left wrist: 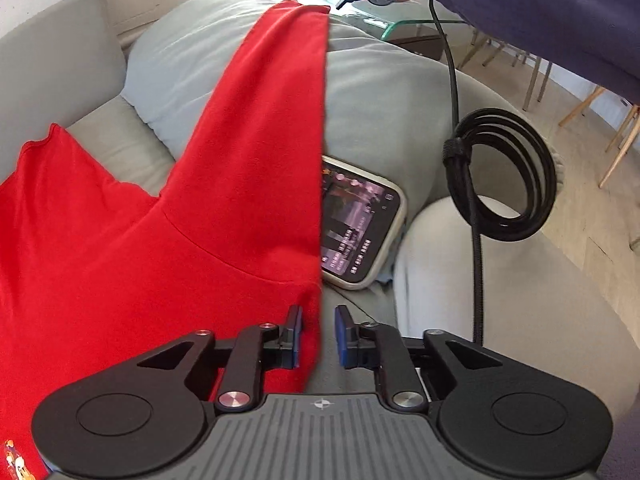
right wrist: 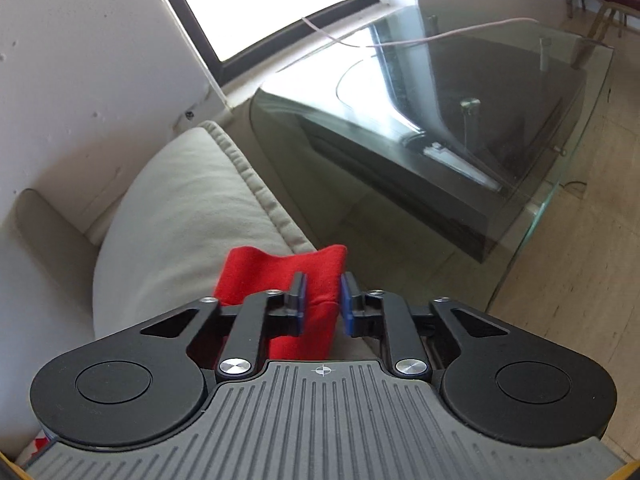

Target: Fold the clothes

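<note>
Your left gripper [left wrist: 319,336] has its pads parted around the near edge of the red shirt [left wrist: 224,184] stretched over the grey sofa cushion [left wrist: 384,92] (a phone [left wrist: 360,224] lies beside it), while your right gripper [right wrist: 323,306], also spread, straddles the far corner.

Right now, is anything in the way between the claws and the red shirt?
No, nothing visible. The shirt edge already sits between the fingers of the open left claw, and its far corner between the open right claw. A phone lies beside the shirt, partly under its edge.
</note>
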